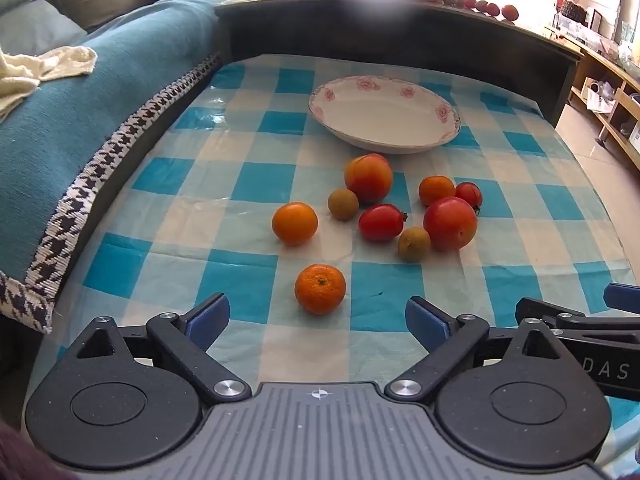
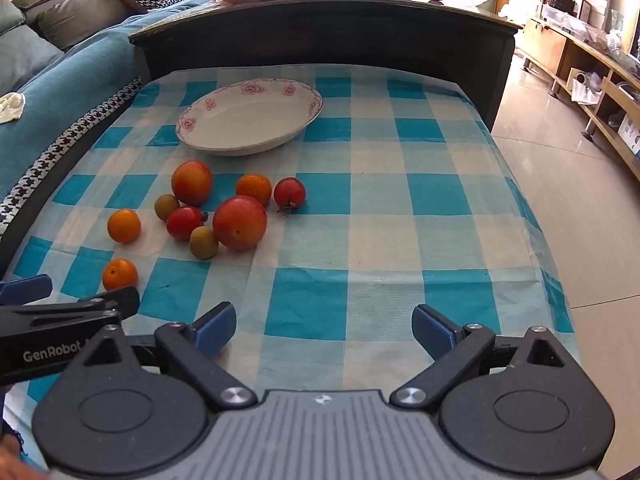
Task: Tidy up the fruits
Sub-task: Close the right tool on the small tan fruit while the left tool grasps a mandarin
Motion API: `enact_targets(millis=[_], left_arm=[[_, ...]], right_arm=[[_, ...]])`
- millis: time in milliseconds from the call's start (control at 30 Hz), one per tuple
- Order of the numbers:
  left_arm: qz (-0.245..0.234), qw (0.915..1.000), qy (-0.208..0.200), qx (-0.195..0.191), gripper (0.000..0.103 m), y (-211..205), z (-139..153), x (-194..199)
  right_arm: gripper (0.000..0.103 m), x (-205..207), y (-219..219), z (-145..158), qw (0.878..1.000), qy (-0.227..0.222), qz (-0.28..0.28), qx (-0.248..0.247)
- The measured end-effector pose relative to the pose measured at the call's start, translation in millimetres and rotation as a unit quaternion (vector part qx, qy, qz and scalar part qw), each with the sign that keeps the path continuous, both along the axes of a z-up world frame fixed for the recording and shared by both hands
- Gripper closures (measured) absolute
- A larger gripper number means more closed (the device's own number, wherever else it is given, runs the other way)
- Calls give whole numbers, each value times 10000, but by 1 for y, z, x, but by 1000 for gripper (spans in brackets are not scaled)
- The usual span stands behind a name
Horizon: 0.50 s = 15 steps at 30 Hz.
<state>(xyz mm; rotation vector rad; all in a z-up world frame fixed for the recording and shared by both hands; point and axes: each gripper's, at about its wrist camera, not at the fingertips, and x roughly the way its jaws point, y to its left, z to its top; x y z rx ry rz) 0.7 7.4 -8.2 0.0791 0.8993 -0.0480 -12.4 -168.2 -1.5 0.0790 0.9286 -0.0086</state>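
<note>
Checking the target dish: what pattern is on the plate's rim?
Pink flowers on the white plate; clearest in the left wrist view.

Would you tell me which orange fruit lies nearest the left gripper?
The mandarin with its stem scar showing, alone just ahead of the open left gripper.

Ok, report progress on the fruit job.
Nothing looks done: the plate is empty. Nothing in hand: left gripper and right gripper are both open. All nine fruits remain on the cloth, nearest being the mandarin before the left gripper.
</note>
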Motion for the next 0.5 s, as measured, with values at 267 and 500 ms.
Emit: enact_targets(millis=[267, 500], left_arm=[[161, 9997, -56, -189, 5, 15, 8, 1], [307, 9989, -160, -331, 5, 26, 15, 4]], right_arm=[[9, -2, 9, 1, 9995, 6, 248, 174], [23, -7, 29, 1, 9967, -91, 808, 69]])
